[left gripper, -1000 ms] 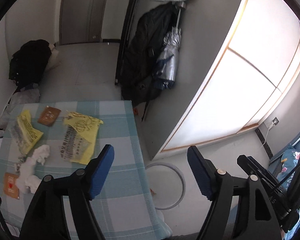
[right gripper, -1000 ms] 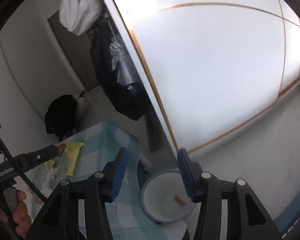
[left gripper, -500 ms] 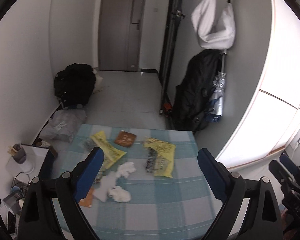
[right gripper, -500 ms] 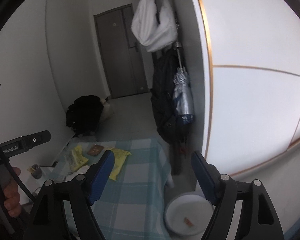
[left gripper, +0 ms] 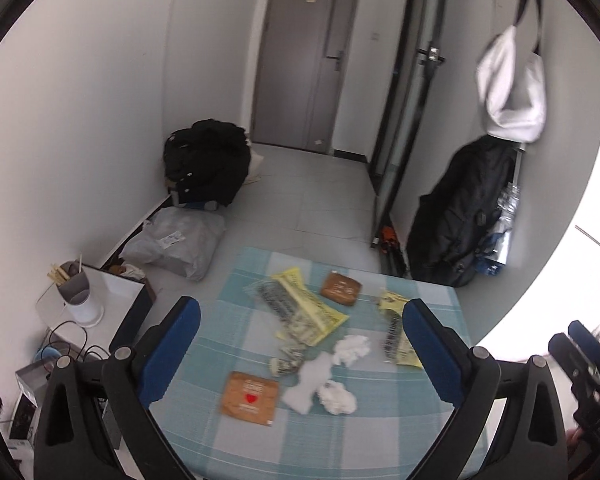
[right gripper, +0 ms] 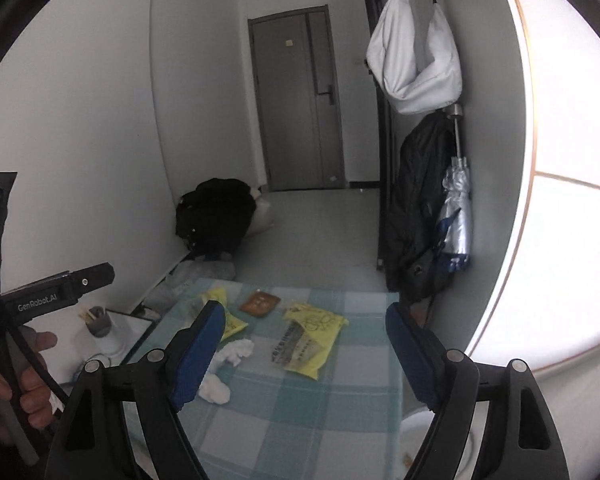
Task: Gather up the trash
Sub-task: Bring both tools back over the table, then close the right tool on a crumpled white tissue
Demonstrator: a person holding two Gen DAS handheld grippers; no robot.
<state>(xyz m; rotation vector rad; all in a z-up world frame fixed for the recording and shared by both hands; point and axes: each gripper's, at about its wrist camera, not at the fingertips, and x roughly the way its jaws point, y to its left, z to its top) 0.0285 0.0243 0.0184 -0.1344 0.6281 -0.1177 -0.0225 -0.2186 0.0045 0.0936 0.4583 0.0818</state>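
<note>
White bin (right gripper: 456, 446): lower right, cut off by the frame edge and hidden behind a tongs arm. Yellow wrapper (left gripper: 396, 330): partly behind the right finger; print unreadable. Counter (left gripper: 340, 440): near edge out of frame.

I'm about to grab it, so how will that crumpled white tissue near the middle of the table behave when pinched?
The crumpled tissue looks soft, so it would probably squash rather than resist. It seems very light and might drag or snag rather than roll.

Checked cloth tablecloth (left gripper: 340, 432), crumpled paper tissues (left gripper: 337, 397), glossy wrappers (left gripper: 312, 312)
</note>
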